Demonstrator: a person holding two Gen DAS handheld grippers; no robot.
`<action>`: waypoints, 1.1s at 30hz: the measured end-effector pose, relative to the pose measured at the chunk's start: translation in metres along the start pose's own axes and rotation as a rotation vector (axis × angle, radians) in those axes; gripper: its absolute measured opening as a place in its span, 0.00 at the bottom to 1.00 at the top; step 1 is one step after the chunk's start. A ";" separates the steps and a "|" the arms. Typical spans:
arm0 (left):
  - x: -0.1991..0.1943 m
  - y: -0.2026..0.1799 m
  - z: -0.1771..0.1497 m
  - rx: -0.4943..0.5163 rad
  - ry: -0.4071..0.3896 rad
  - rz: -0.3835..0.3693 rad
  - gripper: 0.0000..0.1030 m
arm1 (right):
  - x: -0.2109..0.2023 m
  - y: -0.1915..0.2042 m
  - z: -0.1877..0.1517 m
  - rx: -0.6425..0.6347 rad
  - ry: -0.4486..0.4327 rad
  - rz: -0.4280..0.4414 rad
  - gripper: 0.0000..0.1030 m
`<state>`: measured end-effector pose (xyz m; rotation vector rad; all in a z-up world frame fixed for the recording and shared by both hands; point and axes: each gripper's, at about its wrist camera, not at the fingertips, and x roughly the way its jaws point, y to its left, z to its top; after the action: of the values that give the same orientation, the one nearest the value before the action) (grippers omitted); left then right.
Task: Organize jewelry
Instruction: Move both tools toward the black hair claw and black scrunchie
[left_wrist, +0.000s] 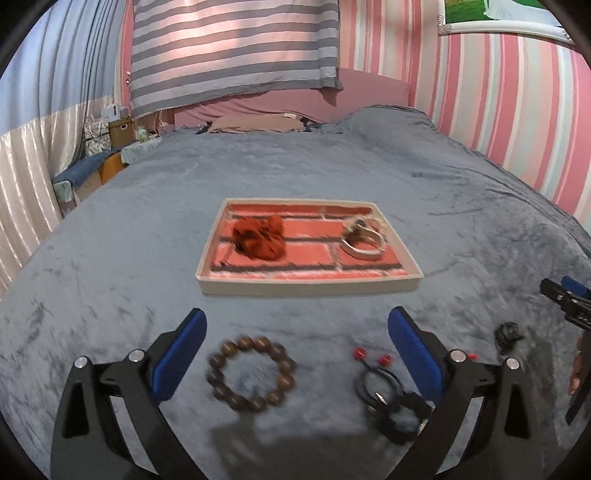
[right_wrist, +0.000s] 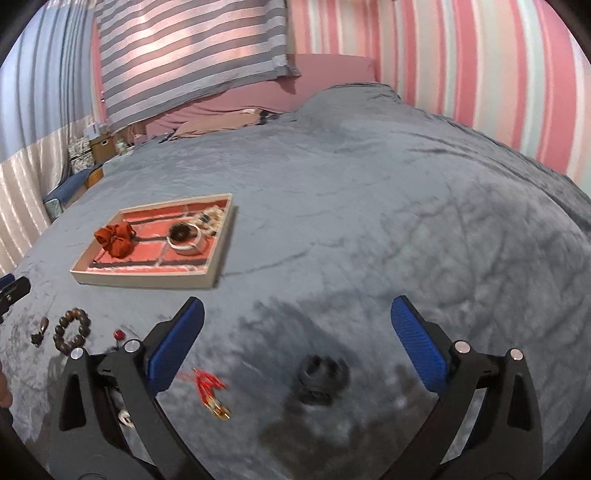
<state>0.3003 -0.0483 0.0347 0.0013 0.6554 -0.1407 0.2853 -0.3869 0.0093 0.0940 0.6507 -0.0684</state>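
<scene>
- Left gripper (left_wrist: 297, 325) spread wide, blue pads (left_wrist: 180, 354) apart, nothing held; hovering above the gray blanket (left_wrist: 295, 166) on the bed.
- Between its fingers, toward 7 o'clock of the left-wrist view: brown bead bracelet (left_wrist: 252, 373) lying flat on the blanket, touching neither pad.
- At 5 o'clock of the same view: black cord (left_wrist: 380, 387) coiled beside two small red beads (left_wrist: 371, 356), just inside the right-hand pad.
- Straight ahead at 12 o'clock of the bracelet: shallow tray (left_wrist: 310, 286) with a brick-pattern floor, well apart from the fingers.
- Inside the tray, left half: rust-red scrunchie (left_wrist: 260, 236); right half: pale bangle (left_wrist: 364, 245) with a darker piece resting in it, blurred, kind unclear.
- At 3 o'clock of the left-wrist view: small dark lump (left_wrist: 508, 332) on the blanket, near the tip of the other tool.
- Right gripper (right_wrist: 297, 325) also spread wide and holding nothing.
- Between its fingers at 6 o'clock: dark round item (right_wrist: 321, 376), blurred, on the blanket, clear of both pads.
- At 7 o'clock: red tassel earrings (right_wrist: 210, 391) with gold ends, just beside the left-hand pad.
- At 9 o'clock of the right-wrist view: same bead bracelet (right_wrist: 72, 330), with a small brown pendant (right_wrist: 41, 328) to its left.
- At 10 o'clock: tray (right_wrist: 144, 278), scrunchie (right_wrist: 116, 238) and bangle (right_wrist: 184, 240) inside.
</scene>
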 end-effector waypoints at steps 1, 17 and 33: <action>-0.002 -0.005 -0.005 0.001 0.001 -0.002 0.94 | -0.001 -0.004 -0.006 0.005 0.004 -0.009 0.96; 0.035 -0.042 -0.085 -0.040 0.132 -0.018 0.94 | 0.023 -0.028 -0.067 0.010 0.057 -0.095 0.96; 0.052 -0.046 -0.109 -0.016 0.137 -0.007 0.94 | 0.055 -0.023 -0.079 -0.013 0.085 -0.144 0.93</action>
<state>0.2693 -0.0958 -0.0812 -0.0072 0.7936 -0.1428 0.2795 -0.4027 -0.0881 0.0377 0.7423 -0.2001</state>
